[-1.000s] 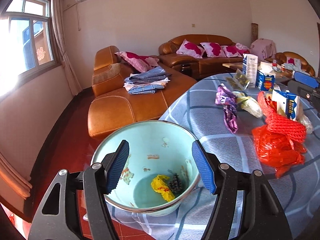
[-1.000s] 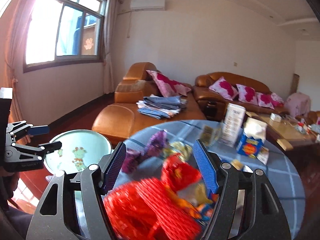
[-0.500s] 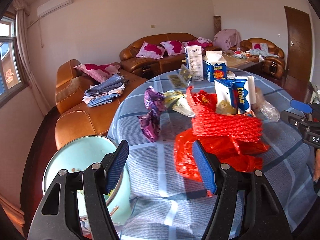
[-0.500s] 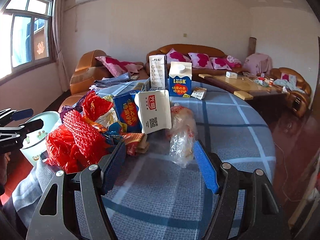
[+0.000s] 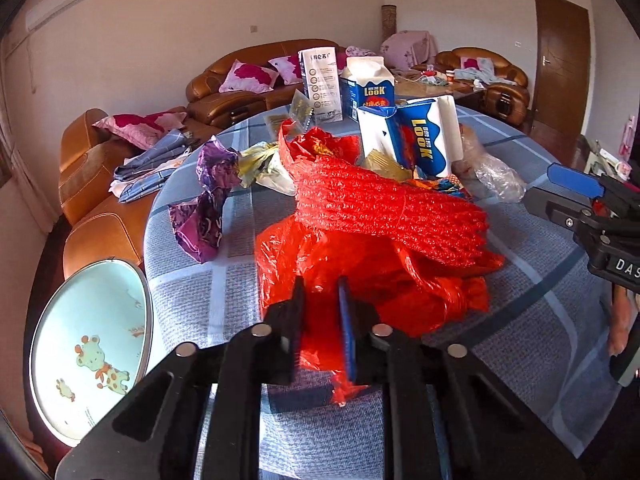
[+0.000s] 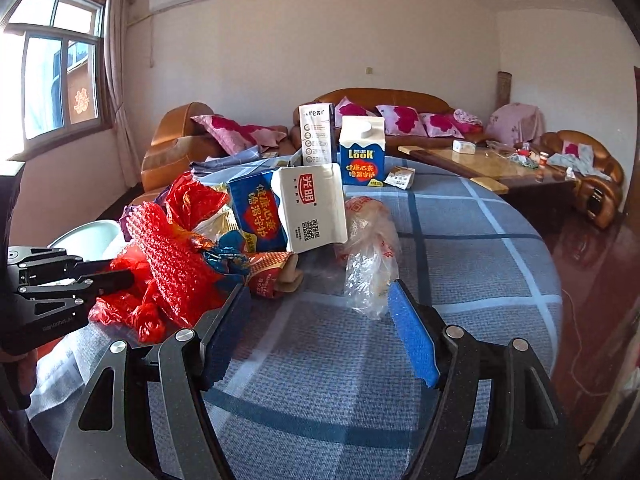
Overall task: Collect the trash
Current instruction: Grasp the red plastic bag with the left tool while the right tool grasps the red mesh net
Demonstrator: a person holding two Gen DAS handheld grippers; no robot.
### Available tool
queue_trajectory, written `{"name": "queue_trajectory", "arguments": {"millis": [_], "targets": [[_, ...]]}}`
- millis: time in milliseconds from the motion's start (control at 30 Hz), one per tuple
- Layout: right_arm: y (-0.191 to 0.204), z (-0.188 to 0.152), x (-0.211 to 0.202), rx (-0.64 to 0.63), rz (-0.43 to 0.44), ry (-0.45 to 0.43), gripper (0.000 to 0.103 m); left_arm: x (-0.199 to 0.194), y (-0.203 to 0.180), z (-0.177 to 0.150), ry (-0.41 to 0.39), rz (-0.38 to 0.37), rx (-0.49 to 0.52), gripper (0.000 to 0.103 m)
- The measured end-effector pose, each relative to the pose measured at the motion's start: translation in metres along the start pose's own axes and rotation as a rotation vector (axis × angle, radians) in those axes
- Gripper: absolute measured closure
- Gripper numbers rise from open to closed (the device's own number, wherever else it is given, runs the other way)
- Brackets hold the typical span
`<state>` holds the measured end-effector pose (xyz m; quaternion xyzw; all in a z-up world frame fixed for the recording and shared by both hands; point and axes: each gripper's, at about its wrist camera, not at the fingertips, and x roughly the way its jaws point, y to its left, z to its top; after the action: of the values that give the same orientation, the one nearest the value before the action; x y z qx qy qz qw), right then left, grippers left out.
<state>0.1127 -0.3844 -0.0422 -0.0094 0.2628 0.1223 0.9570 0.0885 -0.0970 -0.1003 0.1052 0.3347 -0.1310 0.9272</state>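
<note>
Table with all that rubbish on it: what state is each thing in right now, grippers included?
Left gripper: shut on the red plastic bag.
Right gripper: open, nothing between its fingers.
Red foam netting: bunched on top of the bag.
Blue carton: tipped over, flattened.
Milk carton: upright, capped.
Clear bag: crumpled, lying on the tablecloth.
Bin: open.

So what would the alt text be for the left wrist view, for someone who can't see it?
The left gripper is shut on the edge of a red plastic bag on a blue checked tablecloth. Behind lie a red foam net, purple wrapper and milk cartons; a pale bin stands lower left.
</note>
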Motion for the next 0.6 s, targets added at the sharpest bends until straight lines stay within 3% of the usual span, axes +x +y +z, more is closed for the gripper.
{"name": "queue_trajectory", "arguments": {"millis": [200,467,600], "targets": [[0.000,0.005,-0.006,0.012,-0.003,-0.022,0.032,-0.020,0.006,0.008,-0.055,-0.007,-0.011,0.096],[0.013,0.012,-0.006,0.000,0.020,-0.047,0.032,-0.058,0.020,0.022,-0.163,0.061,-0.021,0.096],[0.018,0.014,-0.001,-0.002,0.036,-0.042,0.033,-0.061,0.027,0.020,-0.157,0.116,-0.021,0.096]]}}
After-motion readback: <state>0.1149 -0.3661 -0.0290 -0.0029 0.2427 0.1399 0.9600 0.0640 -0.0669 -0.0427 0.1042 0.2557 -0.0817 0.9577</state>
